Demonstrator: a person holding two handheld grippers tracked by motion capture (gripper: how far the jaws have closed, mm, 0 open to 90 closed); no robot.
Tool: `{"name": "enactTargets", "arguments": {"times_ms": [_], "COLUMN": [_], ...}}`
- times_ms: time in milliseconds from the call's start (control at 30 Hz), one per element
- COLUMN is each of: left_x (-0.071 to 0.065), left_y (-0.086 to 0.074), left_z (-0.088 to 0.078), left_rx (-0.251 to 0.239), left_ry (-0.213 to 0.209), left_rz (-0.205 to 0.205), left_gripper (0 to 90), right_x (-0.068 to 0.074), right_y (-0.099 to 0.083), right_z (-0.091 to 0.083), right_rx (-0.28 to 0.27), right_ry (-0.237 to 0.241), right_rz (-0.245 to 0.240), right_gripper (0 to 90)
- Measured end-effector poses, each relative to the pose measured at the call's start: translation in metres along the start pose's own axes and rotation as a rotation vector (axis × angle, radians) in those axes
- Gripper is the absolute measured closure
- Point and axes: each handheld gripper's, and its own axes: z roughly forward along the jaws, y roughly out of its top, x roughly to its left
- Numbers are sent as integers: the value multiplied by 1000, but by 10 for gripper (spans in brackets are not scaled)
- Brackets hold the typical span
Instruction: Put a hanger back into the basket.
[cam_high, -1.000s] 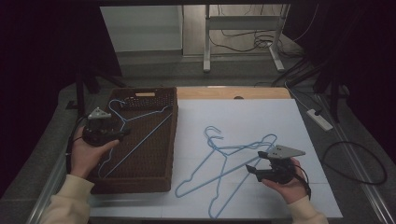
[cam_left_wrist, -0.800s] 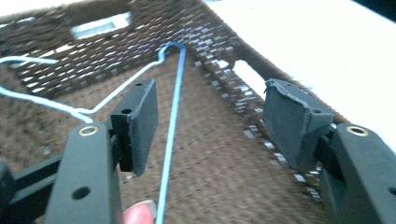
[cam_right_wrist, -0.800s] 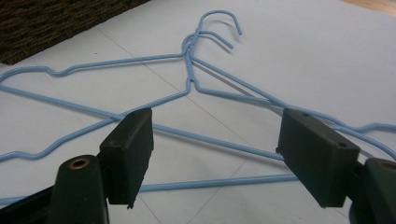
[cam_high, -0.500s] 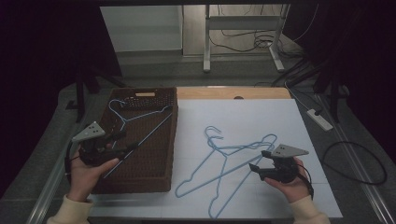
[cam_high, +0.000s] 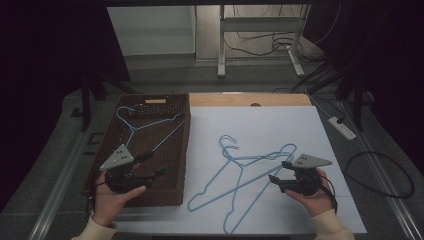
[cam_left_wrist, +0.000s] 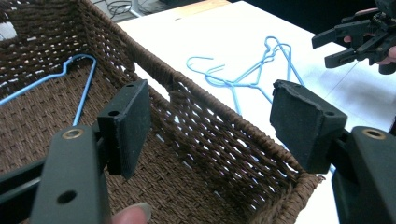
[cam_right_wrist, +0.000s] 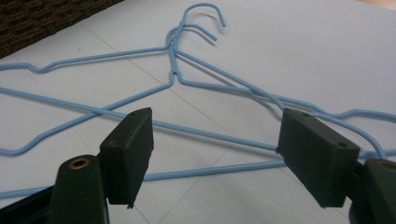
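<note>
Left gripper (cam_high: 150, 165) is sitting over the near end of the wicker basket (cam_high: 186, 150), jaws spread wide and holding nothing. A second ago it was farther up the basket, beside the blue wire hanger (cam_high: 142, 125) lying there; it is now drawing back toward the person. That hanger is lying ahead of the left jaws, flat on the basket floor and well apart from them. Judging by this, one hanger is delivered and released.

Right gripper (cam_high: 278, 171) is hovering low over the white table sheet (cam_high: 310, 130), jaws also wide apart, empty. Its position is hardly changing across the last second. Two blue wire hangers (cam_right_wrist: 177, 74) are lying crossed on the sheet just ahead of and below it, hooks pointing away from the gripper; one long wire (cam_right_wrist: 210, 135) is running between the open jaws in the right gripper view, though whether the pads are touching it I cannot tell.

Reading: work is shifting from basket drop-off to the next pickup. Two hangers are remaining on the sheet, overlapping, so lifting one may drag the other.
</note>
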Motion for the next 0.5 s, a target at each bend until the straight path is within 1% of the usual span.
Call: {"name": "enactTargets", "arguments": {"times_ms": [200,333,500], "left_x": [-2,-3,-4], "left_y": [-6,-5,-6], "left_z": [3,3,5], "left_rx": [13,0,-4], "left_ry": [0,-3,-2], "left_rz": [-8,-7,-1], "left_gripper": [302,303,304], "right_x": [0,-1,-3], "right_y": [0,0,-1], "right_z": [-1,-1,-3], "right_rx": [-5,-6,-12], "right_ry": [-3,-2,-8], "right_rz": [1,-1,8], "right_gripper": [276,276,276]}}
